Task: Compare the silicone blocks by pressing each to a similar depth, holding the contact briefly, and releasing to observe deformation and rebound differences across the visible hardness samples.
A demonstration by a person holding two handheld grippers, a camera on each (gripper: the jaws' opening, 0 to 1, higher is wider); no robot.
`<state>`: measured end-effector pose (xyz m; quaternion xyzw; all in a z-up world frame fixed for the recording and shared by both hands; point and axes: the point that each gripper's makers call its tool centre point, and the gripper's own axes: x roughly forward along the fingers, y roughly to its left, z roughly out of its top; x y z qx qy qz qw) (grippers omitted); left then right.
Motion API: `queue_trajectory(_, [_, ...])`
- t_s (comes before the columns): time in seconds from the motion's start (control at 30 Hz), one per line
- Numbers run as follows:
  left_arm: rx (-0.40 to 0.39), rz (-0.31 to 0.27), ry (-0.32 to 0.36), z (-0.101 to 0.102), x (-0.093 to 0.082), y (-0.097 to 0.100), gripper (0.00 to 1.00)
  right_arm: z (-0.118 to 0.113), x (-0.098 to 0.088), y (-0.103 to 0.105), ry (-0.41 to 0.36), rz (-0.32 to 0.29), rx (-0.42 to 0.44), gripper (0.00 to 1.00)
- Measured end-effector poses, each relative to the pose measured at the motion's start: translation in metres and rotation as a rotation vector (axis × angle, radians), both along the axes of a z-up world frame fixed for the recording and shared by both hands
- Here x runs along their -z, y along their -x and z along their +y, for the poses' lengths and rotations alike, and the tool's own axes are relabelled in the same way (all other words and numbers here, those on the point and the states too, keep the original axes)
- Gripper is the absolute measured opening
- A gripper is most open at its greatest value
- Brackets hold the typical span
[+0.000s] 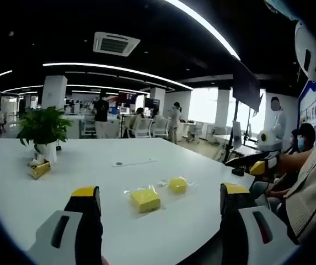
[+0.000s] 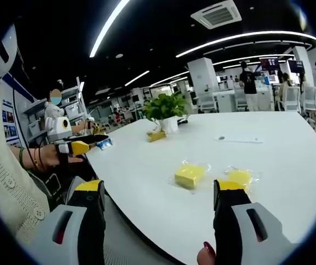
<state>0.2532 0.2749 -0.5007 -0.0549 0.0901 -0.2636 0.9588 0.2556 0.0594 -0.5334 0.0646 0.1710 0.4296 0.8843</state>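
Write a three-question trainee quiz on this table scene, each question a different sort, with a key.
1. True or false: the left gripper is pressing a yellow block.
2. Multiple choice: how many yellow blocks lie on the white table? A) one B) two C) four
3. Fill in: the potted plant stands on the ____.

Key
1. False. Its fingers are spread and hang near the table's edge, apart from both blocks.
2. B. The nearer block and a second yellow block beside it, each on clear wrap. The right gripper is open too, touching neither.
3. table
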Motion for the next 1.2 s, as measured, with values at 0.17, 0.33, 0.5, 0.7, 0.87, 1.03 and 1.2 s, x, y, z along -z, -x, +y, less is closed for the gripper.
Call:
queue_trajectory(0.17, [0.009,0.017,-0.019,-0.001,0.005,0.000,0.90,0.001,0.002,-0.001,0.006,0.006,0.000,0.76])
queue_trajectory(0.33, [0.010,0.034,-0.015,-0.002,0.008,-0.002,0.89,0.001,0.004,-0.002,0.010,0.012,0.000,0.75])
queue_trajectory(0.5, [0.007,0.110,0.021,-0.004,0.018,-0.007,0.80,0.002,0.006,-0.005,0.008,0.026,0.010,0.75])
queue_trajectory(0.7, [0.005,0.137,0.134,-0.011,0.015,-0.023,0.79,0.000,0.006,-0.011,0.006,0.034,0.026,0.75])
queue_trajectory(0.87, [-0.003,0.140,0.210,-0.010,0.005,-0.044,0.79,-0.005,0.006,-0.018,0.014,0.029,0.051,0.75])
queue_trajectory(1.03, [-0.025,0.161,0.372,-0.003,-0.008,-0.069,0.74,-0.011,0.005,-0.024,0.012,0.032,0.086,0.75])
queue_trajectory(1.2, [-0.034,0.177,0.413,0.009,-0.006,-0.103,0.74,-0.015,0.008,-0.030,0.021,0.047,0.107,0.75])
